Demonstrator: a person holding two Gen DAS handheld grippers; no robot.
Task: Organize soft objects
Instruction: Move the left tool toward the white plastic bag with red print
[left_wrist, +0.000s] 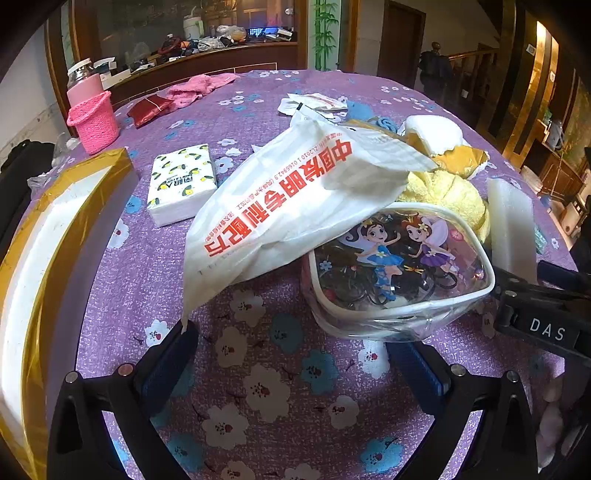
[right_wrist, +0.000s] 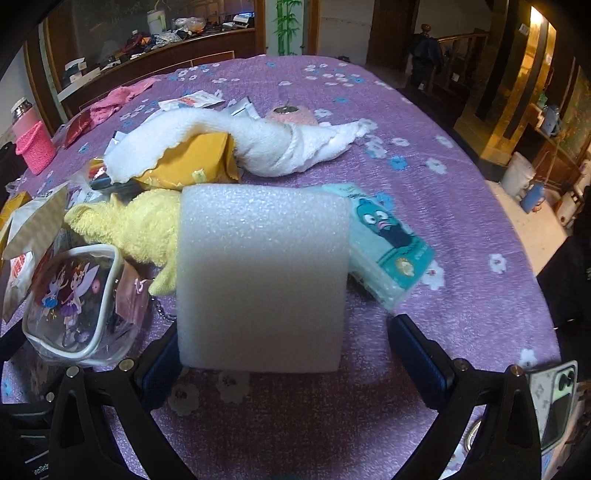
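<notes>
A white foam block stands on the purple flowered tablecloth between my right gripper's open fingers; the left finger touches its edge, the right one is apart. It also shows in the left wrist view. My left gripper is open and empty, just short of a clear fairy-print pouch and a white bag with red print. A yellow towel, a white towel and a yellow packet lie behind.
A lemon-print tissue pack, a pink knitted basket, a pink cloth and a red pouch lie on the far left. A teal tissue pack sits behind the foam. A gold-edged white box stands at left.
</notes>
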